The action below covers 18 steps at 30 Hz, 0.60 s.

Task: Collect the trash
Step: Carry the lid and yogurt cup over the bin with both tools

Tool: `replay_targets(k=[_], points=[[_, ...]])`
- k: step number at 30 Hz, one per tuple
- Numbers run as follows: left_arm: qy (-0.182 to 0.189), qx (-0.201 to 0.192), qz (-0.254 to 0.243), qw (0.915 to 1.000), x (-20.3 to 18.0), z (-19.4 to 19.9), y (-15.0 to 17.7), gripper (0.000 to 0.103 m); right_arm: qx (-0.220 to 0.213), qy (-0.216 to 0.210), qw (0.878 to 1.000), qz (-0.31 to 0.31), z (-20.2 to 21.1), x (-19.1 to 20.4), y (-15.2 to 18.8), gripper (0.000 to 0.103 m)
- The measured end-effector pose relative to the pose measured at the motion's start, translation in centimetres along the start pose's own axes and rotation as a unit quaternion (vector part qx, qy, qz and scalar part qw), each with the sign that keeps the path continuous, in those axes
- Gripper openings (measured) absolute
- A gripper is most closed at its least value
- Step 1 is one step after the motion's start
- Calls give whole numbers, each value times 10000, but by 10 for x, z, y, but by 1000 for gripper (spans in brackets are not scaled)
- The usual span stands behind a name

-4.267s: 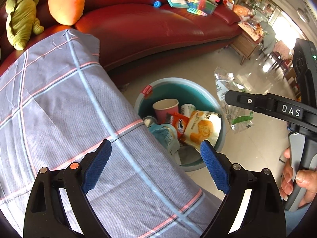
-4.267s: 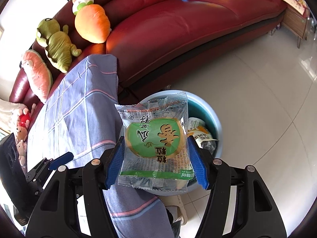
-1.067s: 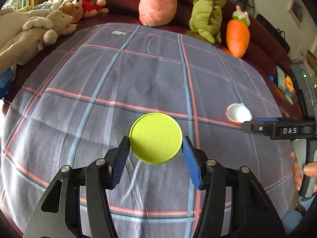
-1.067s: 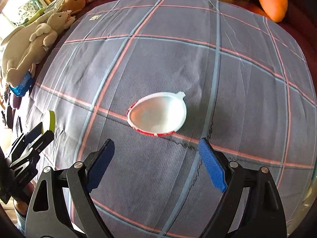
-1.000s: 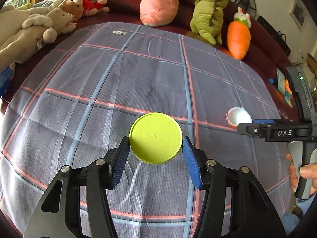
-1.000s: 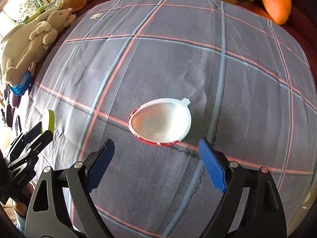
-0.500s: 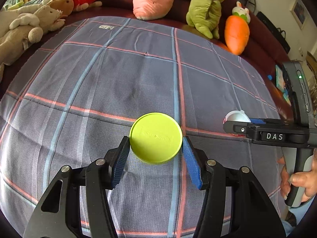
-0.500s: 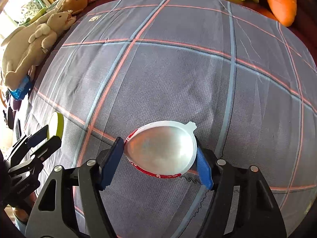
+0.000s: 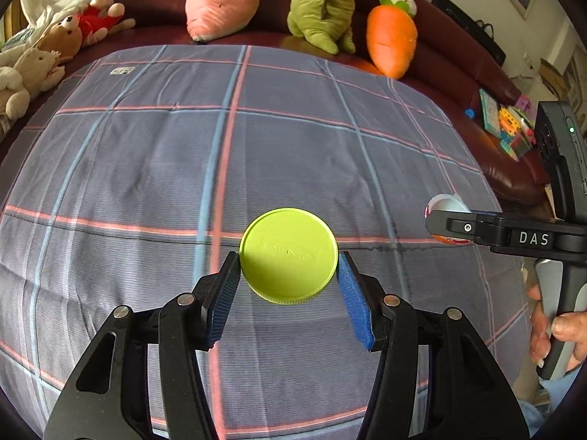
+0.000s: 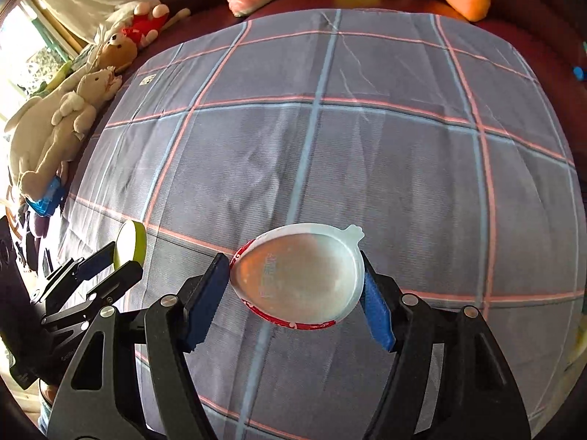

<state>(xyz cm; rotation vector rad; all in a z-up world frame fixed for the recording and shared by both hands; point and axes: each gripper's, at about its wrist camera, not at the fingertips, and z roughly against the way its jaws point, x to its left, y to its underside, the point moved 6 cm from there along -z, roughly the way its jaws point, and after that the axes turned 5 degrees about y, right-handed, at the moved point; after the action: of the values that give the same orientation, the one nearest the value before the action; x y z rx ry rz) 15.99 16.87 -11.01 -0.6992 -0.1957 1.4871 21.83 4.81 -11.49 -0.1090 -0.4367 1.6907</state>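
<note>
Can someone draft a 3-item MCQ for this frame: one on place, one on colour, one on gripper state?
1. Where are the plush toys?
A. on the plaid cloth
B. on the red sofa beyond the cloth
C. on the floor

2. What colour is the lid in the left gripper?
A. lime green
B. orange
C. blue

3. What is the right gripper's state?
A. open, empty
B. shut, empty
C. shut on a cup lid

Key: 1 B, the carrot plush sits on the red sofa past the plaid cloth. 2 A, the lime-green lid fills the left gripper. 3 C, the right gripper pinches the white cup lid.
</note>
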Motion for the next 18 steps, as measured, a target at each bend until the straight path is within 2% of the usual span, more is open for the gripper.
replay_targets(k=[9,18], points=[[296,83,-472,9984,-79,-13,1,55,-308,48,9981,-533,46,-71,25,65],[521,192,-1027,9932,-165,-30,3,55,-652,165,9922,-1049,92,-151,49,65]])
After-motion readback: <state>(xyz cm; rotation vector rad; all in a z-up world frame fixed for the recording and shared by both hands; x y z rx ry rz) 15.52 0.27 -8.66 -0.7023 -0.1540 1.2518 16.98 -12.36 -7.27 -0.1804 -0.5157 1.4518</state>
